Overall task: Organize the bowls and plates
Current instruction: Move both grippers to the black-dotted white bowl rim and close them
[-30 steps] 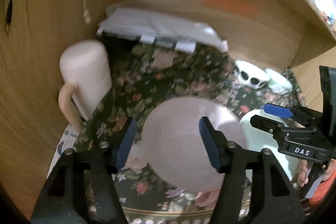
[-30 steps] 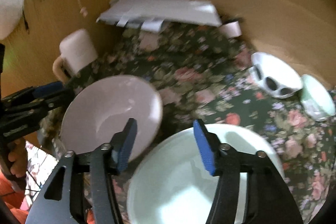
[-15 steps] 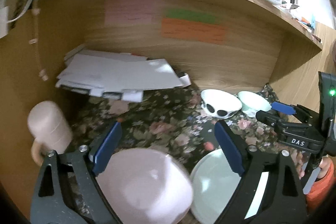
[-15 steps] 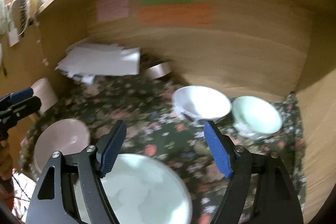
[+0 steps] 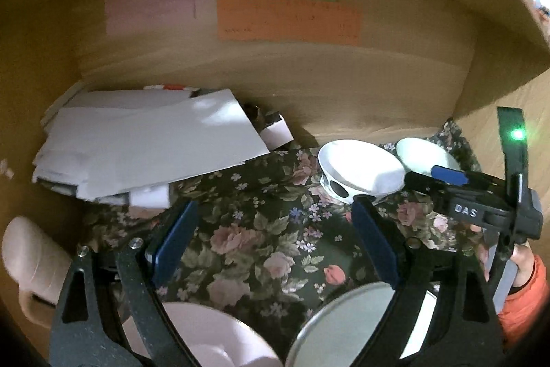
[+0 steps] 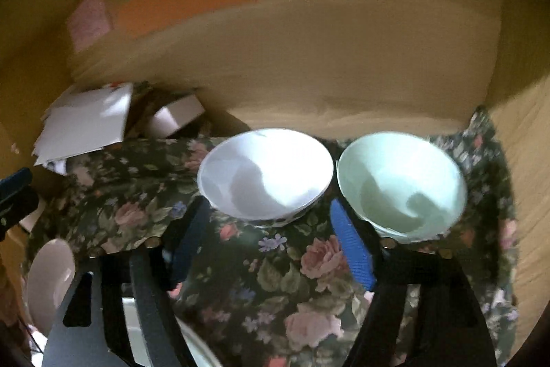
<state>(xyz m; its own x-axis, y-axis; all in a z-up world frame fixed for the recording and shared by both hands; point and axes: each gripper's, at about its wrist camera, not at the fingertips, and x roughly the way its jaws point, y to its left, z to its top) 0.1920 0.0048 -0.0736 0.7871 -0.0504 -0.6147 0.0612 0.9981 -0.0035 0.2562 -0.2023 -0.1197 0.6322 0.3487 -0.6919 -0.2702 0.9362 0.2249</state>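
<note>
My left gripper (image 5: 275, 239) is open over the floral cloth with nothing between its pads. Below it lie a pink plate (image 5: 206, 336) and a pale green plate (image 5: 343, 325), side by side. At the back right stand a white bowl with black spots (image 6: 268, 174) and a pale green bowl (image 6: 402, 184), rims nearly touching. My right gripper (image 6: 270, 239) points at the white bowl; its jaws are closing, and the bowl's near side sits just at the fingertips without either pad pressing on it. In the left wrist view the right gripper (image 5: 429, 179) reaches in beside the white bowl (image 5: 357, 167).
A pink mug (image 5: 27, 257) stands at the left wall. A stack of white papers (image 5: 144, 147) and a small box (image 6: 175, 116) fill the back left corner. Wooden walls close the back and both sides. A hand in an orange sleeve (image 5: 522, 284) holds the right gripper.
The left gripper let go of the pink plate, widened and drew back. The right gripper left the pale green plate and swung to the back right, up to the two bowls.
</note>
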